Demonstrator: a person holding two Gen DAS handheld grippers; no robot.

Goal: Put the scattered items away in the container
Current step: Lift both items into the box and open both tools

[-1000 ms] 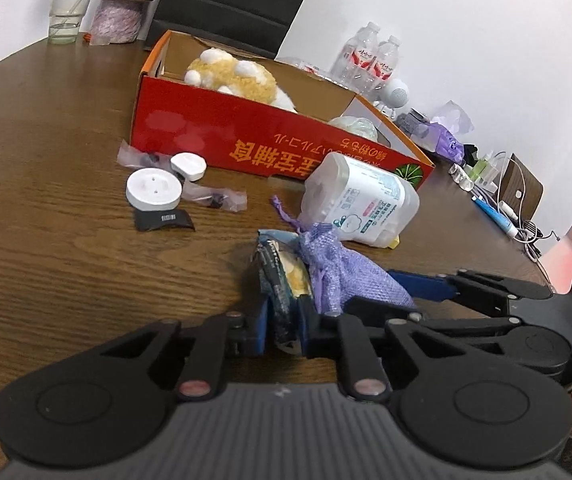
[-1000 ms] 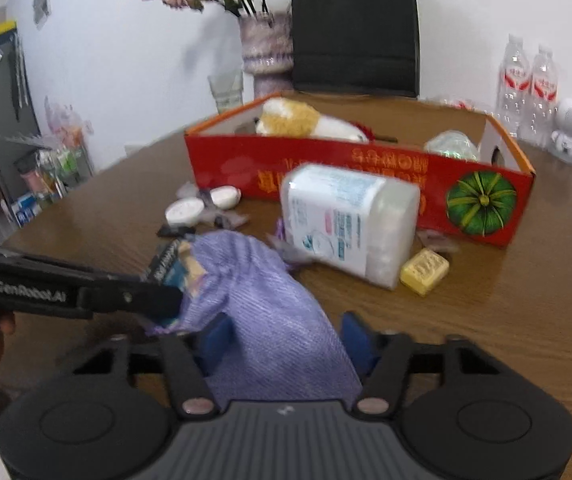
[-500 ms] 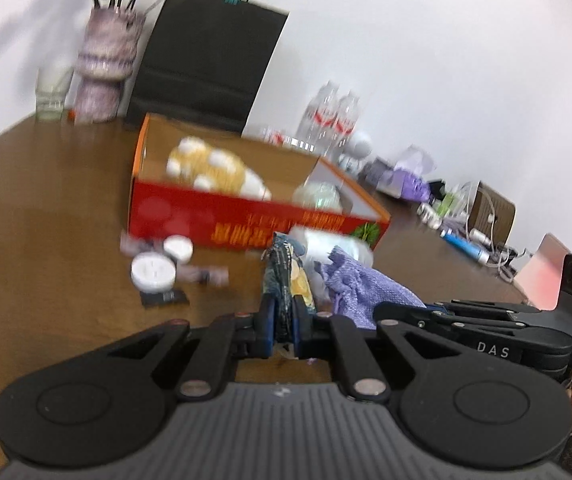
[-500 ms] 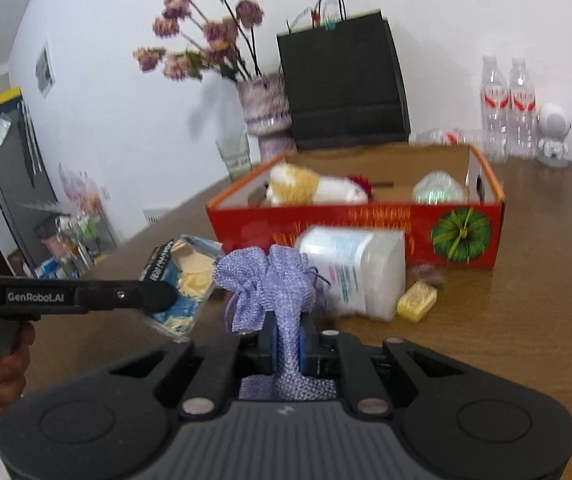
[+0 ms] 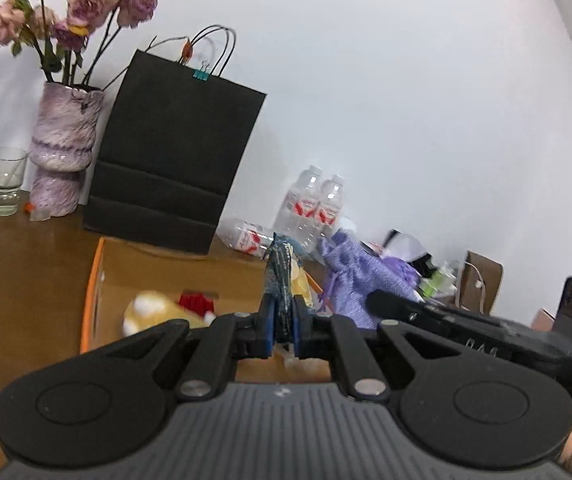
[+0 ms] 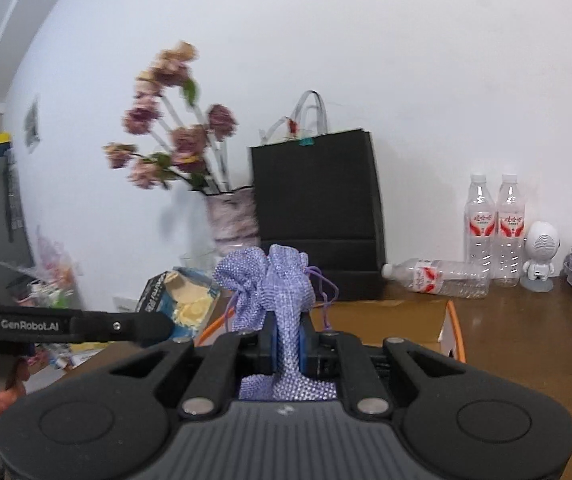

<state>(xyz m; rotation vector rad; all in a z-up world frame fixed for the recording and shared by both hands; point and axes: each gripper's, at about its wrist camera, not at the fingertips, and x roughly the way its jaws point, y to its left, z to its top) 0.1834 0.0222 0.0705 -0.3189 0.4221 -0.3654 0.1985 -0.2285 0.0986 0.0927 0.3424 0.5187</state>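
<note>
The left tongs [image 5: 283, 326] pinch a flat, crinkled snack packet [image 5: 282, 276] edge-on between blue pads, closed tight on it above the open orange-rimmed cardboard box [image 5: 98, 280], where a fuzzy yellow plush toy [image 5: 154, 312] lies just ahead and to the left. The right tongs [image 6: 288, 344], alongside to the right, are clamped on the neck of a knobbly lilac woven drawstring pouch [image 6: 274, 280], its gathered top puffing above the pads. Beyond both, a matte black paper bag [image 5: 174, 172], a mottled purple vase [image 5: 64, 148] and clear plastic bottles [image 6: 494, 228] crowd the wooden counter [image 6: 526, 328].
</note>
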